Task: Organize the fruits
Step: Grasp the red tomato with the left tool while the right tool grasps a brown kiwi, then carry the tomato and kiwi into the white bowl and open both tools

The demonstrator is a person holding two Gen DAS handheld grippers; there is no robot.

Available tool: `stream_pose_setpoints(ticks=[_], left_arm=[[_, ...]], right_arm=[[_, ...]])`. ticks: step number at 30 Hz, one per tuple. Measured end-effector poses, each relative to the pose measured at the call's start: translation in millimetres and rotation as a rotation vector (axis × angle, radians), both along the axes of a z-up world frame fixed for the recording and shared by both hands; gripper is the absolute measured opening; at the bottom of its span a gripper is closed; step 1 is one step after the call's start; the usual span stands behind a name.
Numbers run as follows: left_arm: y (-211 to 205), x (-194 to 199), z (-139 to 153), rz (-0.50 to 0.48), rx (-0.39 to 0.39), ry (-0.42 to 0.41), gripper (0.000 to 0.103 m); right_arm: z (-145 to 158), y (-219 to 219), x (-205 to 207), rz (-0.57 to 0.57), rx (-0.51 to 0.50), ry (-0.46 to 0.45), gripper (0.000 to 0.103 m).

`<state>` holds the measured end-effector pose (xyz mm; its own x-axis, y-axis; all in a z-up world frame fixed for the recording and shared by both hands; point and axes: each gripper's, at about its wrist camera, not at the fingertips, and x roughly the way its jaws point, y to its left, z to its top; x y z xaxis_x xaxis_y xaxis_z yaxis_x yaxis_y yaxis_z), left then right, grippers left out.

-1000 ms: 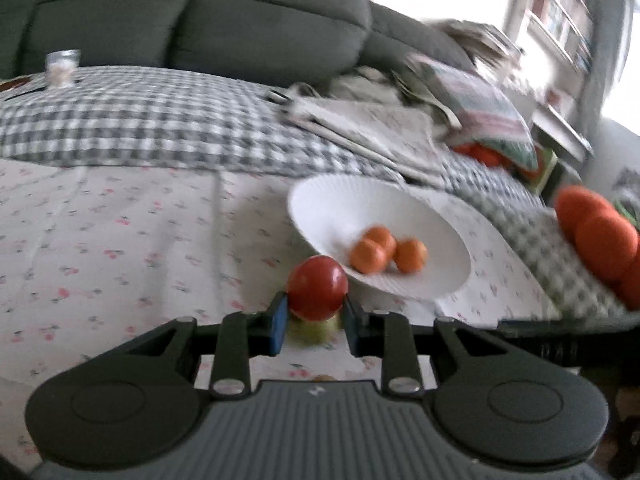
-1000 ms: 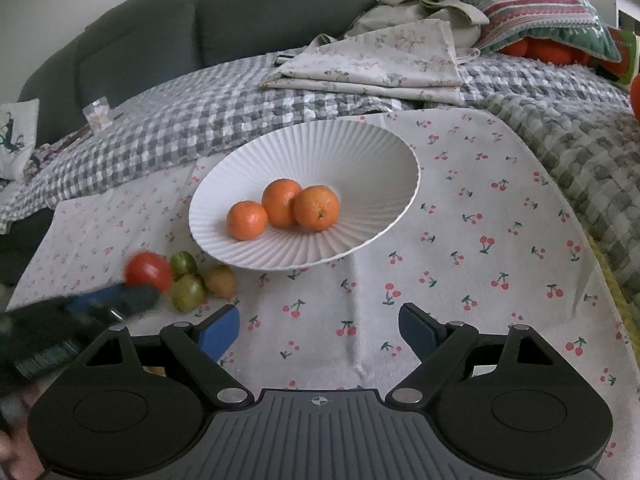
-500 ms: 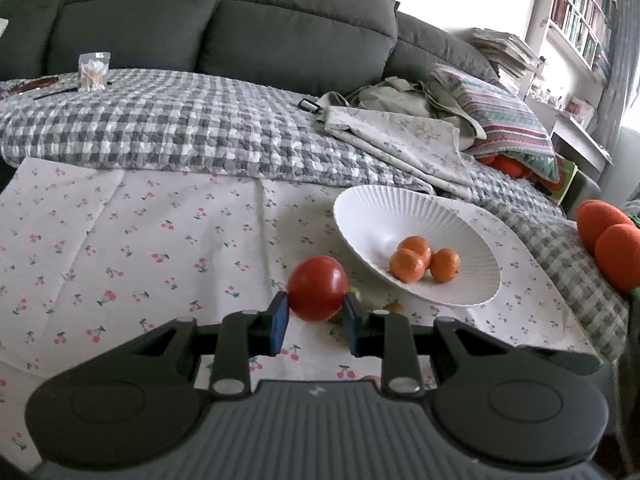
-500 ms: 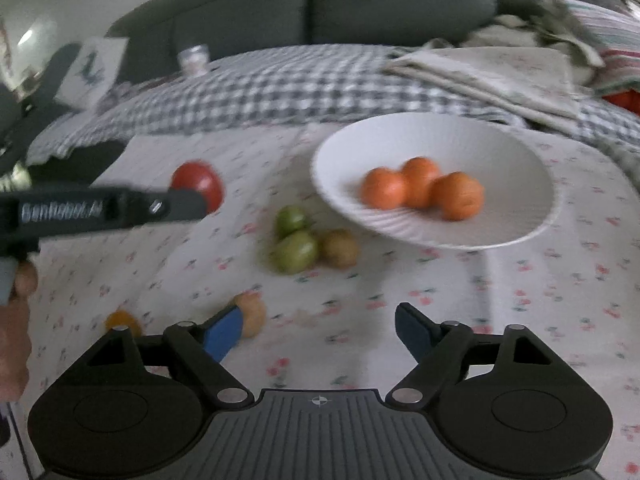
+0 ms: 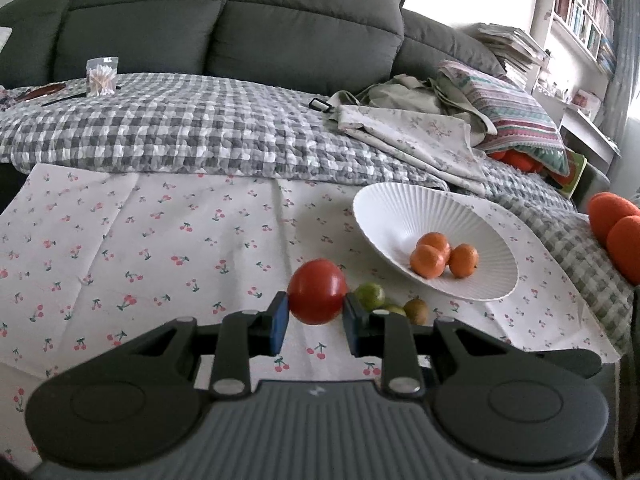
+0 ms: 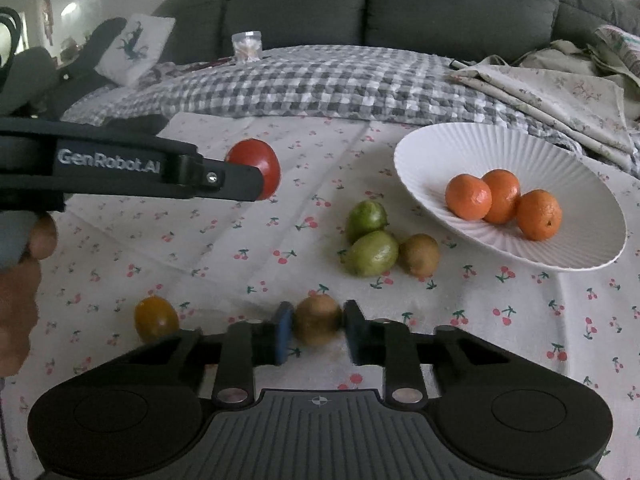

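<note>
My left gripper (image 5: 314,320) is shut on a red tomato (image 5: 317,297) and holds it above the cherry-print cloth; it also shows in the right wrist view (image 6: 256,162). My right gripper (image 6: 316,330) is closed around a brown kiwi (image 6: 317,319) lying on the cloth. A white ribbed bowl (image 6: 560,152) at the right holds three oranges (image 6: 502,202). Two green fruits (image 6: 370,236) and another brown kiwi (image 6: 420,255) lie left of the bowl. A small yellow-orange fruit (image 6: 156,319) lies at the near left.
A grey checked blanket (image 5: 200,128) and a dark sofa (image 5: 240,36) lie behind the cloth. Folded cloths (image 5: 412,136) and a striped pillow (image 5: 516,120) sit at the back right. A clear cup (image 5: 102,76) stands at the back left. Orange plush balls (image 5: 618,228) are at the far right.
My right gripper has moved down and left and closed around the brown kiwi. My left gripper has carried the tomato up and back, left of the bowl.
</note>
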<state>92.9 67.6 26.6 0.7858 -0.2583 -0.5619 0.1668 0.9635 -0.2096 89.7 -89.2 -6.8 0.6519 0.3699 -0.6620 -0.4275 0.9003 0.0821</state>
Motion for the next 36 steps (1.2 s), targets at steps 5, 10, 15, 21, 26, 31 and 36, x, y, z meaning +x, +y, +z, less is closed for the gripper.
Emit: stream_pose_setpoints(ticks=[5, 10, 15, 21, 26, 31, 36], left_arm=[[-2.5, 0.5, 1.8, -0.011, 0.017, -0.001, 0.017], [-3.2, 0.7, 5.3, -0.012, 0.020, -0.010, 0.017], [-0.5, 5.3, 0.3, -0.039, -0.020, 0.043, 0.020], [-19.6, 11.5, -6.7, -0.072, 0.032, 0.032, 0.056], [-44.5, 6.0, -15.8, -0.164, 0.131, 0.062, 0.055], [-53.5, 11.1, -28.4, -0.113, 0.246, 0.063, 0.048], [-43.9, 15.8, -23.2, -0.076, 0.200, 0.086, 0.033]], right_arm=[[4.2, -1.8, -1.4, -0.002, 0.006, 0.004, 0.024], [16.3, -8.8, -1.7, -0.018, 0.042, 0.009, 0.025], [21.9, -16.2, -0.9, -0.043, 0.046, 0.012, 0.025], [35.8, -47.4, 3.6, -0.145, 0.111, 0.030, 0.025], [47.6, -65.4, 5.4, -0.195, 0.145, 0.025, 0.024], [52.5, -73.1, 6.5, -0.215, 0.156, 0.020, 0.025], [54.8, -71.2, 4.0, -0.208, 0.152, 0.013, 0.025]])
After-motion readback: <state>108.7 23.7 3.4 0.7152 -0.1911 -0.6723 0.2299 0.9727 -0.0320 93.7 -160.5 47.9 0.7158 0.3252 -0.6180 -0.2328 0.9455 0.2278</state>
